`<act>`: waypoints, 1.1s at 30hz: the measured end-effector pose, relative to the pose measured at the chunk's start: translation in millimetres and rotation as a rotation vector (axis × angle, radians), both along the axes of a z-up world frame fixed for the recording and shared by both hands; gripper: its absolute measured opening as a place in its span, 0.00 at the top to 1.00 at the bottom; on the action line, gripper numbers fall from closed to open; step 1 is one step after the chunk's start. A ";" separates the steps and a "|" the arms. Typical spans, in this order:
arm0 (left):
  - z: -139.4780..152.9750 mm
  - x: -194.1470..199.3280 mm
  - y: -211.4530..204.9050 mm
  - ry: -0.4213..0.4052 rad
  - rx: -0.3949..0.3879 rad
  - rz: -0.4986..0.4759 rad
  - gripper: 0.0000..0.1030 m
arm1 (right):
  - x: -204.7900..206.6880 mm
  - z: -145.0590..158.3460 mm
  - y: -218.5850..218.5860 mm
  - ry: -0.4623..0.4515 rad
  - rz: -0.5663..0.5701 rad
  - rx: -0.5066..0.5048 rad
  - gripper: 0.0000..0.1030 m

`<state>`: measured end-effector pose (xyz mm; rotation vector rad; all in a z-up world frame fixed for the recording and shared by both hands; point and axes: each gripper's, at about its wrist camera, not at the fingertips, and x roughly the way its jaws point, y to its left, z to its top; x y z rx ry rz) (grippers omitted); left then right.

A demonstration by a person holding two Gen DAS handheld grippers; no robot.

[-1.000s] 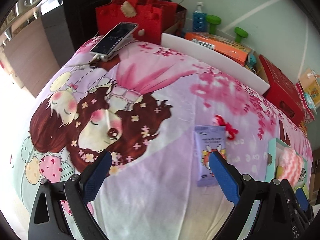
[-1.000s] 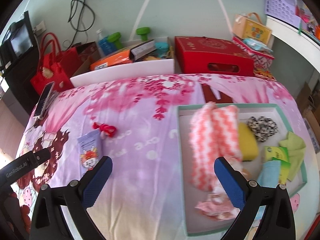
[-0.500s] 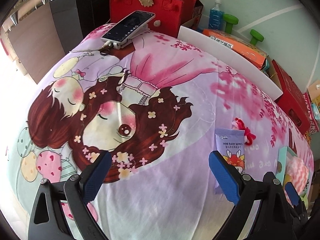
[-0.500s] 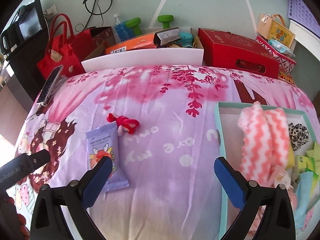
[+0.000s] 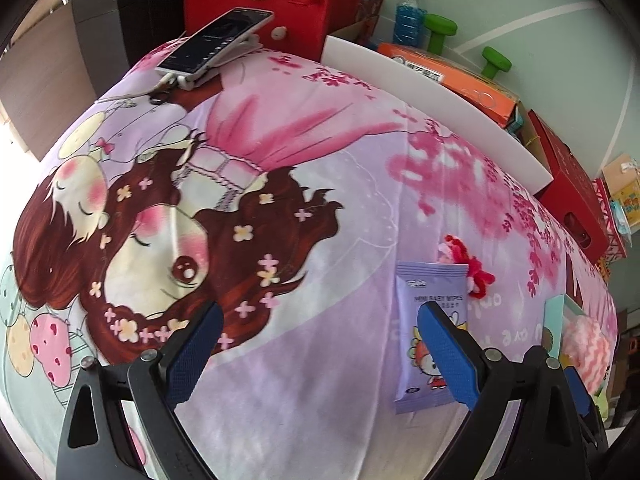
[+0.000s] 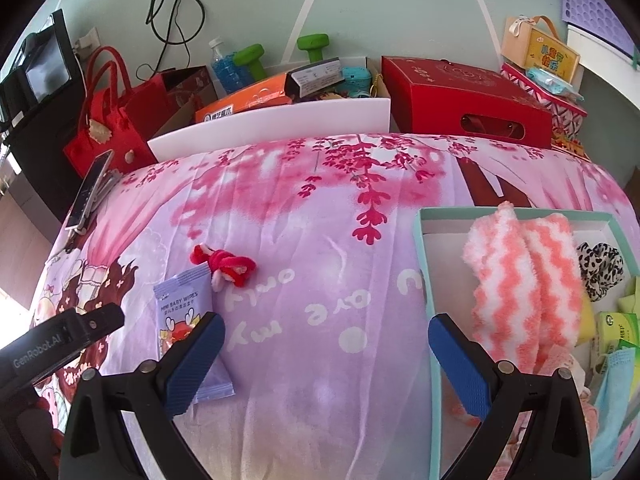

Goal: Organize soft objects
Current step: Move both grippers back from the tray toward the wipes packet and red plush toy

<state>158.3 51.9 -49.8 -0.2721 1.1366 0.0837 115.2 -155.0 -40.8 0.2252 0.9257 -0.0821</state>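
A purple pack of baby wipes [image 6: 186, 312] lies on the printed cloth, with a small red knitted toy [image 6: 226, 266] just behind it. Both show in the left wrist view: the wipes [image 5: 430, 312] and the toy [image 5: 466, 264]. A teal-rimmed tray [image 6: 426, 264] at the right holds pink-and-white fluffy socks [image 6: 524, 280], a leopard scrunchie [image 6: 600, 268], yellow and green packs and cloths. My right gripper [image 6: 326, 360] is open and empty, its left finger over the wipes' lower edge. My left gripper [image 5: 318, 356] is open and empty, left of the wipes.
A phone on a stand [image 5: 218, 40] sits at the cloth's far left corner. Behind the table edge stand a red felt bag [image 6: 108, 120], a white bin [image 6: 272, 128] with an orange box, green dumbbells, a bottle, and a red box [image 6: 460, 100].
The right gripper has swung left, from over the tray toward the wipes and toy. The left gripper's view has shifted, and the wipes now sit closer to its right finger.
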 end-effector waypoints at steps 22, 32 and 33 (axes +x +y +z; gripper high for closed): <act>-8.2 9.2 -33.0 0.010 -0.066 -0.103 0.05 | -10.7 14.1 -31.9 -0.038 -0.091 0.029 0.00; -15.7 12.8 -50.7 0.036 -0.084 -0.165 0.05 | -19.8 27.9 -40.8 -0.070 -0.123 0.027 0.00; -16.7 13.1 -51.6 0.039 -0.081 -0.165 0.05 | -20.5 29.1 -41.6 -0.073 -0.126 0.028 0.00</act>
